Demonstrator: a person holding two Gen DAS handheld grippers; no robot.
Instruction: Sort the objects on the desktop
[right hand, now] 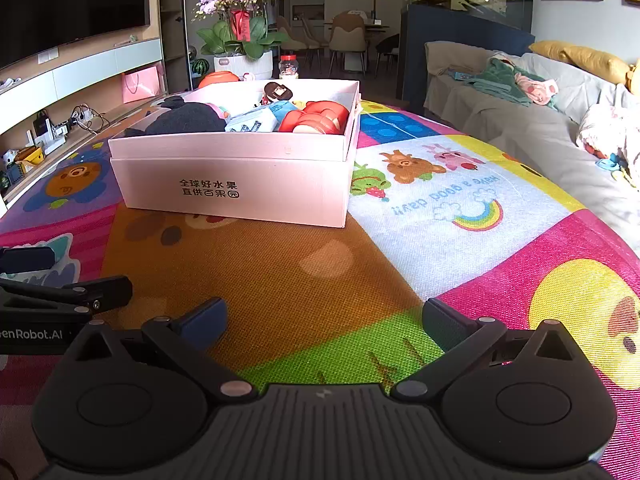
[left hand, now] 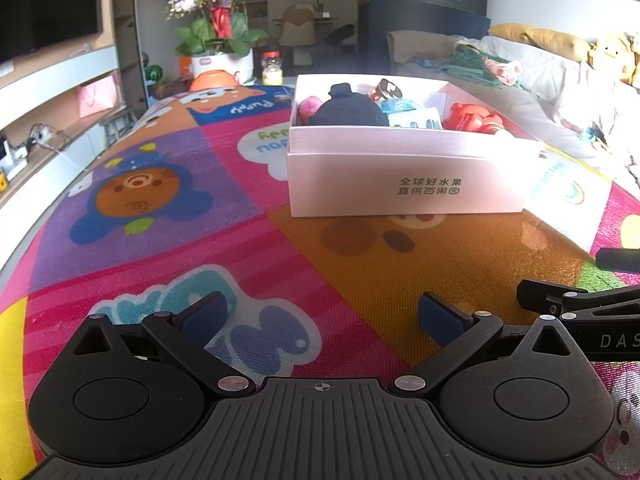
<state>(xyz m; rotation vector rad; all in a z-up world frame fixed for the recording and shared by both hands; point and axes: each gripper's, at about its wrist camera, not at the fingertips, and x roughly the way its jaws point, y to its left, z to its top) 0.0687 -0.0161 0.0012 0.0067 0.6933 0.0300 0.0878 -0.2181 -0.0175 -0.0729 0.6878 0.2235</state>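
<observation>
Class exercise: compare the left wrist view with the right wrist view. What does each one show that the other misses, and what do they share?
Only the left wrist view shows the "Puppy" lettering on the mat. Only the right wrist view shows the rainbow print and the yellow smiley print. Both show the white box holding a dark fabric item and a red toy, the potted orchid, and open, empty grippers: left gripper, right gripper.
</observation>
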